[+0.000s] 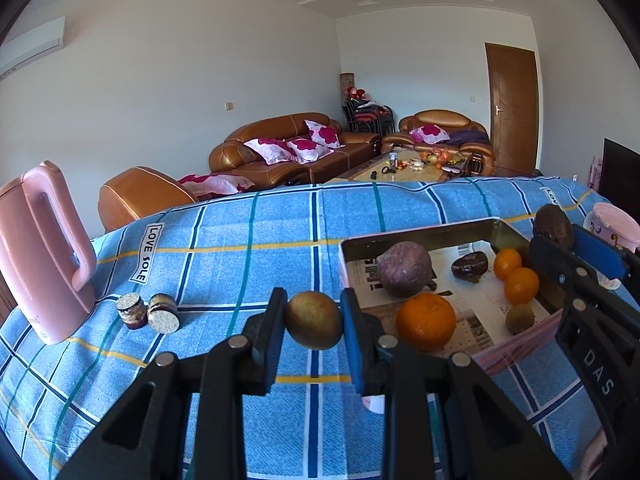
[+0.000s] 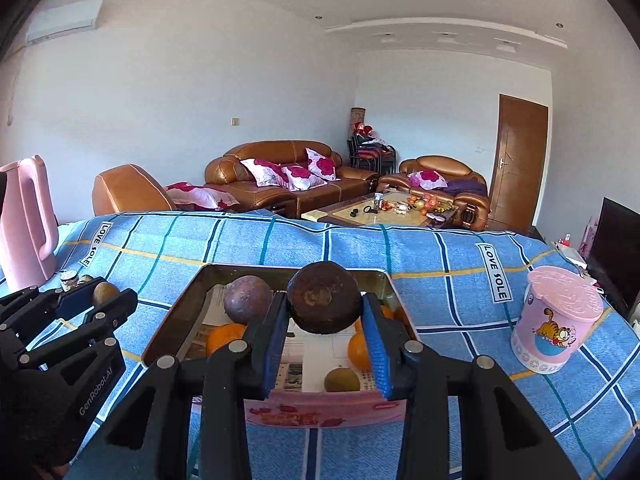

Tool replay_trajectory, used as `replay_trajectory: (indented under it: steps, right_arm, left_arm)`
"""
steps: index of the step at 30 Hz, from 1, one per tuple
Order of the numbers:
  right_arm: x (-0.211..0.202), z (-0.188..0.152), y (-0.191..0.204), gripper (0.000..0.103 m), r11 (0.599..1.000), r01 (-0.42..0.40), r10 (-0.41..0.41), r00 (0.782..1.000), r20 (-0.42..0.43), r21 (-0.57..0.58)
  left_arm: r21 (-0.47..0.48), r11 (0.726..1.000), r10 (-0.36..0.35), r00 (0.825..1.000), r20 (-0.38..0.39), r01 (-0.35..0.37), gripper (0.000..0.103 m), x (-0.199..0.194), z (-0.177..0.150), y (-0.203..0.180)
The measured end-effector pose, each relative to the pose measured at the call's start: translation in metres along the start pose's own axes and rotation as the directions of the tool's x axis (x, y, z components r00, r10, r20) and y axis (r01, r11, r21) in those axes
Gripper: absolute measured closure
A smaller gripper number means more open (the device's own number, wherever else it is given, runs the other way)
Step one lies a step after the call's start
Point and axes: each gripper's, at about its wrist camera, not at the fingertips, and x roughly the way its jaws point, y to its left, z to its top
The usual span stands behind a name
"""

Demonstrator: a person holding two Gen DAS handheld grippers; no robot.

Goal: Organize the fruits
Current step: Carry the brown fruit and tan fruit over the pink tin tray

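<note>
A pink metal box [image 1: 420, 236] [image 2: 176, 320] sits on the blue checked cloth. It holds a purple passion fruit [image 1: 404, 268] [image 2: 247, 299], a large orange [image 1: 426, 322], two small oranges [image 1: 520, 284], a dark wrinkled fruit [image 1: 469, 266] and a small kiwi [image 1: 519, 318] [image 2: 342, 380]. My left gripper [image 1: 314, 314] is shut on a brown-green kiwi [image 1: 314, 314] above the cloth, just left of the box. My right gripper [image 2: 324, 304] is shut on a dark brown wrinkled fruit [image 2: 324, 304] above the box.
A pink kettle [image 1: 44, 256] stands at the far left, with two small cork-lidded jars [image 1: 146, 312] beside it. A pink lidded cup [image 2: 554, 320] stands right of the box. Sofas and a coffee table lie beyond the table's far edge.
</note>
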Motion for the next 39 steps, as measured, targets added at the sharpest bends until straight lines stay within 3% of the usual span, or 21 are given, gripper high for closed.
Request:
replay_trajectory:
  steps: [26,39]
  right_arm:
    - [0.020,0.008,-0.067,0.064,0.989,0.142,-0.141,0.990,-0.014,0.048]
    - [0.034,0.012,-0.070,0.063,0.981,0.185,-0.185,0.983,-0.023,0.052]
  left_arm:
    - [0.056,0.991,-0.119,0.993,-0.003,0.119,0.074,0.012,0.017,-0.064]
    - [-0.007,0.988,-0.156,0.987,-0.033,0.156,0.074,0.037,0.030,-0.068]
